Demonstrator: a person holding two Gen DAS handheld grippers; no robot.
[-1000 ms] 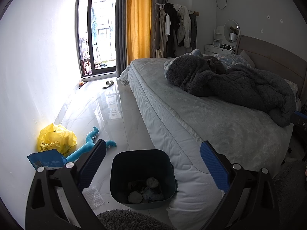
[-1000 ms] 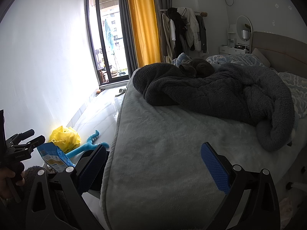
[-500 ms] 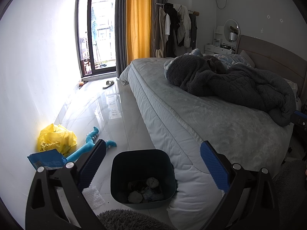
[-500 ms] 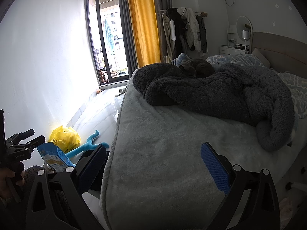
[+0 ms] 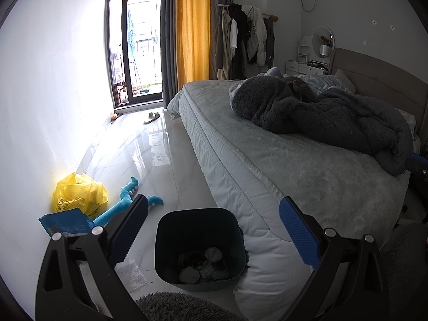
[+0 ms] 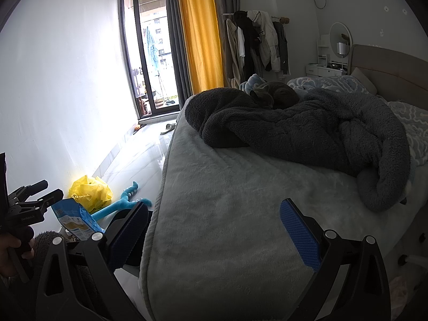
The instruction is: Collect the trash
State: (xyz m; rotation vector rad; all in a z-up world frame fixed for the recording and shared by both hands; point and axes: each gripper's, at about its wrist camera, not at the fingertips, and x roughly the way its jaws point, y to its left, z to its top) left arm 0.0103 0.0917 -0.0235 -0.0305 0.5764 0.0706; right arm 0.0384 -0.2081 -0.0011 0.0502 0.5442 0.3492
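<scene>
While both claws gape empty, left claw [image 5: 212, 227] over bin [image 5: 171, 230], bed [image 5: 294, 165] beside.

- The left gripper [image 5: 212, 226] was held level, pointing forward and slightly down, its two blue-padded fingers [image 5: 299, 231] spread wide with nothing between them.
- The right gripper [image 6: 214, 230] was likewise spread wide and empty, both padded fingers [image 6: 299, 234] well apart.
- In the right wrist view, the person's left hand [image 6: 12, 251] gripped the black handle of the left gripper at the frame's left edge.
</scene>
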